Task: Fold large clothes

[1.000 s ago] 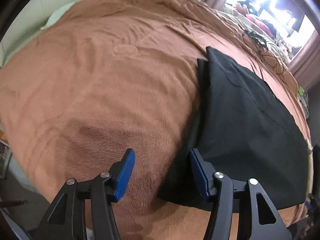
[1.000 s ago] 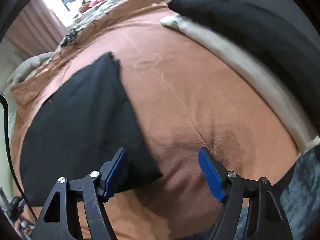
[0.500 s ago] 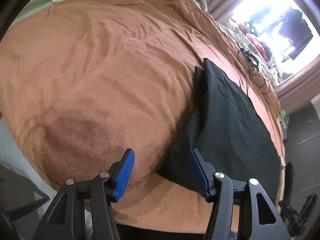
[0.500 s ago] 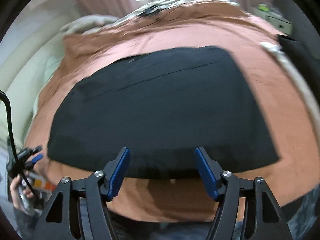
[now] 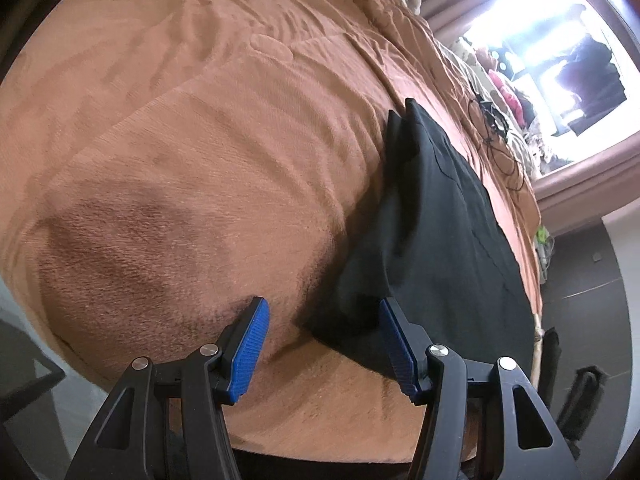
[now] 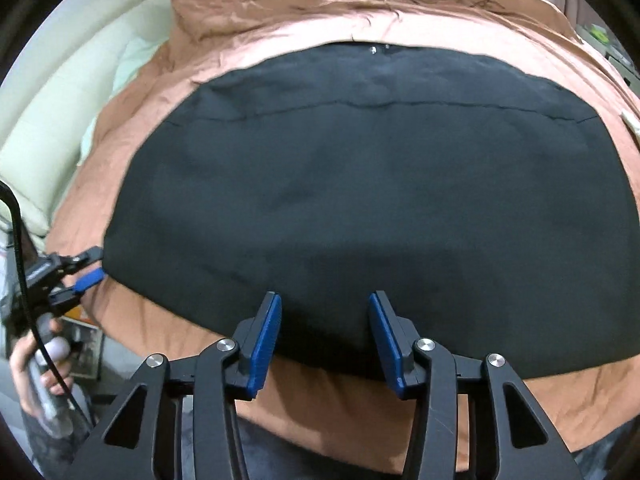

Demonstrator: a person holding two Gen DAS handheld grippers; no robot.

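A large black garment (image 6: 360, 184) lies folded flat on the brown blanket (image 6: 168, 320) of a bed. My right gripper (image 6: 324, 304) hovers over the middle of its near edge, jaws closing, with the black cloth under them and nothing pressed between the pads. In the left wrist view the same black garment (image 5: 440, 220) runs off to the right. My left gripper (image 5: 320, 312) stands open at its near corner, the right pad over the cloth, the left pad over the brown blanket (image 5: 180, 160). The left gripper (image 6: 90, 270) also shows at the garment's left corner in the right wrist view, held by a hand (image 6: 36, 372).
Pale pillows (image 6: 60, 120) lie along the far left of the bed. Black cables (image 5: 496, 136) and clutter sit on the blanket's far end below a bright window (image 5: 560, 40). The bed's near edge drops to dark floor (image 5: 592, 272).
My right gripper swept from the garment's right corner to the middle of its near edge and its jaws narrowed. My left gripper rolled and edged closer to the left corner.
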